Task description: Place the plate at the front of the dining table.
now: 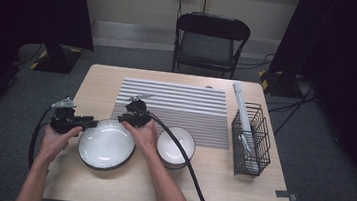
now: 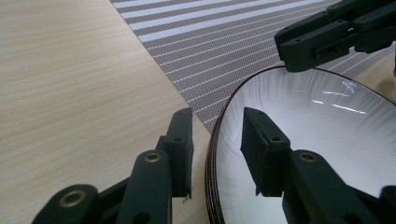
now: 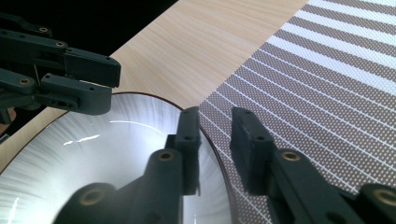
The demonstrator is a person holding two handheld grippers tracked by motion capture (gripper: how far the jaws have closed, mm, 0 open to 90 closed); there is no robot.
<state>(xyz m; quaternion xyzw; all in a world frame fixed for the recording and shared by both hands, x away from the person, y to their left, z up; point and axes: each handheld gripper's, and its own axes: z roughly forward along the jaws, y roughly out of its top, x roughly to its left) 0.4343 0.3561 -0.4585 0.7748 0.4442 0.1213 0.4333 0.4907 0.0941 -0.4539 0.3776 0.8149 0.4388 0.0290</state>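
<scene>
- Plate first: the wide white ceramic plate with a dark rim (image 1: pixel 106 145) lies flat on the pale wooden table (image 1: pixel 237 192), at the person's near left. Its far edge just overlaps the near left corner of the grey-and-white striped placemat (image 1: pixel 175 108).
- Rim and jaws: the left gripper (image 2: pixel 215 140) comes at the plate from its left side and the right gripper (image 3: pixel 215 140) from its far right side, so the two stand across the plate from each other.
- In the left gripper view one jaw stands outside the rim over the bare wood and the other inside over the white surface. The rim runs through the gap, but I see daylight on both sides, so the pads do not press yet.
- In the right gripper view it is the same: one jaw over the white inside, one over the striped mat, the gap narrow and the rim between, not yet pinched.
- Judgement: the coming move turns on each rim section staying centred in its gap. Both hands are equally near.
- Outward: a smaller white bowl (image 1: pixel 175 147) sits just right of the right hand (image 1: pixel 145 137). A black wire basket (image 1: pixel 250 140) stands well apart at the table's right side.
</scene>
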